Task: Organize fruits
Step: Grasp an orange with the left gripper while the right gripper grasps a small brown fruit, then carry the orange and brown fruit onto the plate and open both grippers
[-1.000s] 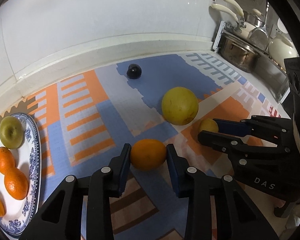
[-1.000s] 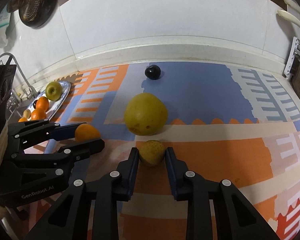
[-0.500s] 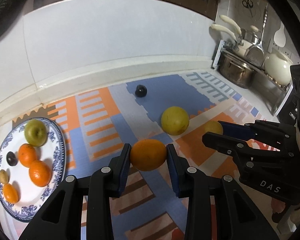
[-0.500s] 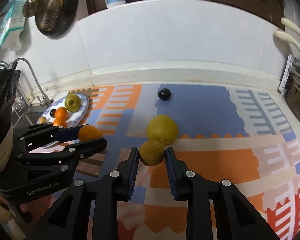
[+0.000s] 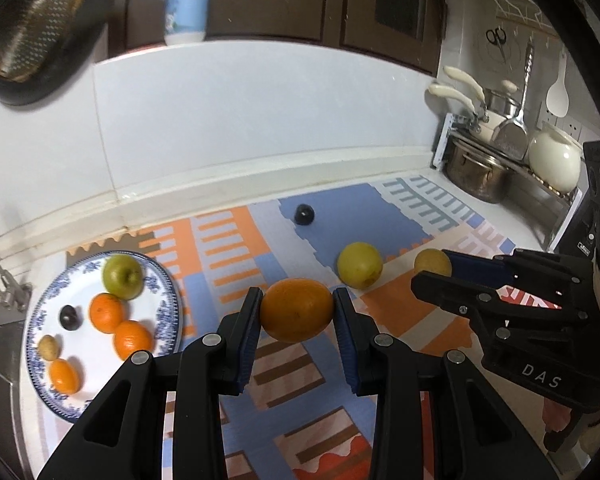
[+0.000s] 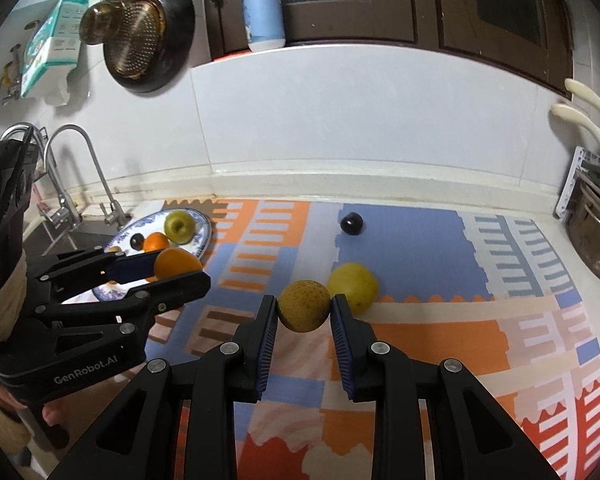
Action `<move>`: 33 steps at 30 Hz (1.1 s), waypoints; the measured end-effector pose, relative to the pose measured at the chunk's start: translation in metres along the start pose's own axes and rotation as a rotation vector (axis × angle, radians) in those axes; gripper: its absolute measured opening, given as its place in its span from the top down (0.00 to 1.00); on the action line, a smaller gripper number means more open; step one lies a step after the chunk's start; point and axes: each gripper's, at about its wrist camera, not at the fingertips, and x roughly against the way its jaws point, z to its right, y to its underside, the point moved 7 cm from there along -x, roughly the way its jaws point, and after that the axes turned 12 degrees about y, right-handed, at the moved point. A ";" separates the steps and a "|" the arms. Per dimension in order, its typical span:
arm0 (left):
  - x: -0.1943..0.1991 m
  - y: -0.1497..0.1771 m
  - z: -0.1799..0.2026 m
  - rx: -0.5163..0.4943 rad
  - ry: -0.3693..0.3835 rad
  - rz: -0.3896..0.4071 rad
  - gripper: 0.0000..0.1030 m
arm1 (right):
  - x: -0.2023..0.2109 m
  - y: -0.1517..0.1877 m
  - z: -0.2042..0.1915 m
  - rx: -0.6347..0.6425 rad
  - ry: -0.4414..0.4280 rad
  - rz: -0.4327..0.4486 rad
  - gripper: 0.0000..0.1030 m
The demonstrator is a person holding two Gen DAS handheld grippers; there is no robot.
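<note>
Gripping an orange (image 5: 296, 309), the left gripper (image 5: 296, 316) has its jaws clamped tight. The right gripper (image 6: 304, 314) pinches a brownish pear (image 6: 304, 305) above the desk (image 6: 440, 320).

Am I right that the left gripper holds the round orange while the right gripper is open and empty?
Not quite: the right gripper is shut on a speckled yellow-brown fruit, as the right wrist view shows. The left gripper does hold the round orange.
</note>
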 end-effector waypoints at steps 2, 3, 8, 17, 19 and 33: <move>0.008 -0.001 -0.002 0.001 -0.015 0.016 0.66 | 0.003 0.000 -0.005 0.001 -0.006 0.007 0.72; 0.012 -0.002 -0.002 0.002 -0.021 0.023 0.66 | 0.004 0.000 -0.007 0.003 -0.010 0.009 0.72; 0.031 -0.002 -0.007 0.007 -0.055 0.055 0.66 | 0.014 -0.004 -0.019 0.018 -0.030 0.034 0.72; 0.068 0.001 -0.020 0.035 -0.111 0.105 0.66 | 0.030 -0.016 -0.044 0.039 -0.075 0.084 0.72; 0.075 0.003 -0.025 0.047 -0.128 0.114 0.66 | 0.032 -0.019 -0.051 0.045 -0.088 0.093 0.72; 0.115 0.025 -0.065 0.121 -0.233 0.133 0.66 | 0.033 -0.030 -0.107 0.104 -0.179 0.115 0.72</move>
